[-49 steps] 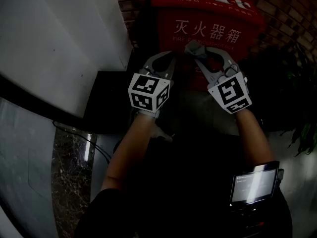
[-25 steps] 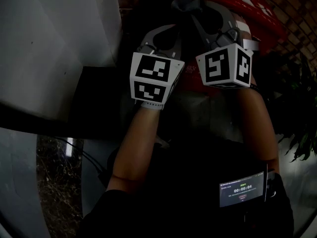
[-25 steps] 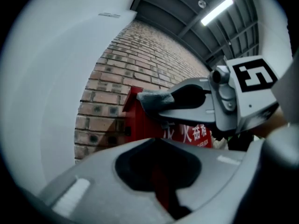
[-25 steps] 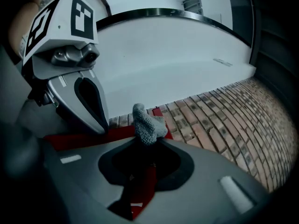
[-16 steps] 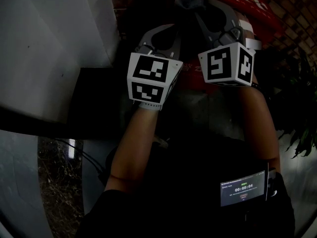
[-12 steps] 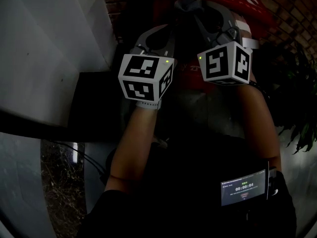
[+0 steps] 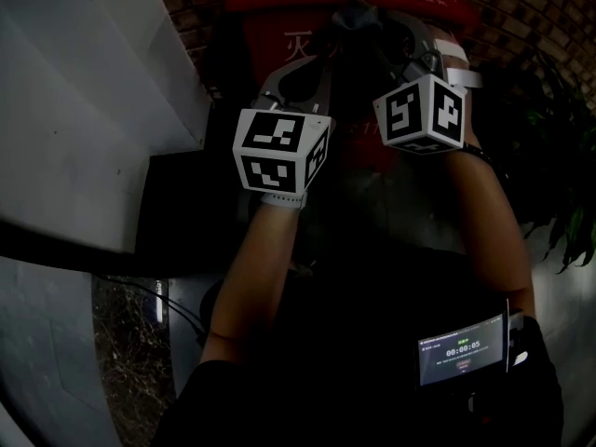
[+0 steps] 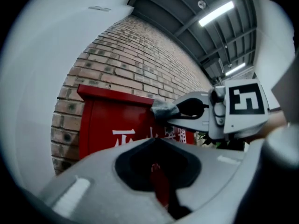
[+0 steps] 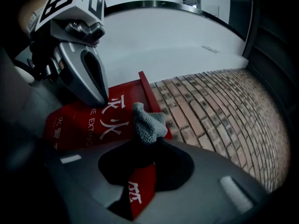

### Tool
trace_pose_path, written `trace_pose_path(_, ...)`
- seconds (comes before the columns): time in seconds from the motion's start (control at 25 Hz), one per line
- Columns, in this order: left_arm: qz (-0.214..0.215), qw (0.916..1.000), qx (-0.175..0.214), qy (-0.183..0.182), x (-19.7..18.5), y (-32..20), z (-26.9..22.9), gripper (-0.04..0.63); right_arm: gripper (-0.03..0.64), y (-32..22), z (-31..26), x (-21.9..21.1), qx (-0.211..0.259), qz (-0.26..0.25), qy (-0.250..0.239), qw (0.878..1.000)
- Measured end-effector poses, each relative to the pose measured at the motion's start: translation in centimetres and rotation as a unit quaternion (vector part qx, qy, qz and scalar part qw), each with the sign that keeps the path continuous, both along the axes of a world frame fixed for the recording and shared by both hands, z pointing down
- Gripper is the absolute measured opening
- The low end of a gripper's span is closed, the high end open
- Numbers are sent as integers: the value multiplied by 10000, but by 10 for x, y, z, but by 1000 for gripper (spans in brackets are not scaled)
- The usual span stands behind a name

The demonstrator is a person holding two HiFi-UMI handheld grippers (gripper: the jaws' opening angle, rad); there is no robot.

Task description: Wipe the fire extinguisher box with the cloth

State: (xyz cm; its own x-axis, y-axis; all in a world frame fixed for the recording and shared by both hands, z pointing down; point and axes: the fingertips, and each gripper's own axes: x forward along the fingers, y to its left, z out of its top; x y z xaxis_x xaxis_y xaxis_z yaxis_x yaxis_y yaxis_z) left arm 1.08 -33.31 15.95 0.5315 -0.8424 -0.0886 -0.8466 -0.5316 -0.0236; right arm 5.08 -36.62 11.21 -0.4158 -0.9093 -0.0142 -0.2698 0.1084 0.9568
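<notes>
Box (image 9: 79, 120): red, white lettering on the front, standing against a brick wall (image 9: 210, 111).
Cloth (image 9: 147, 122): grey, bunched, at the upper edge of the box front; contact with the box cannot be told.
Right gripper (image 9: 148, 144): jaws pinched on the cloth, which sticks out past the tips.
Left gripper (image 8: 156, 141): jaws pressed together, nothing between them, just beside the right gripper, facing the box front.

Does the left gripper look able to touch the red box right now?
Probably yes: the left gripper points at the fire extinguisher box with nothing between them; the cloth sits off to its right.
</notes>
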Motion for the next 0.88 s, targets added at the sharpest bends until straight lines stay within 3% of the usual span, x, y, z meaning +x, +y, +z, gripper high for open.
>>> trace_pose_path(0.48,111,9998,109,-157,41,10,-5,2,72,-9,1,83,-68,599,-83,9981)
trace_pose_path(0.88,-12,9996,135,-267,43,30,-13,2,72,-13,3,140,-270,1152,-281,9926)
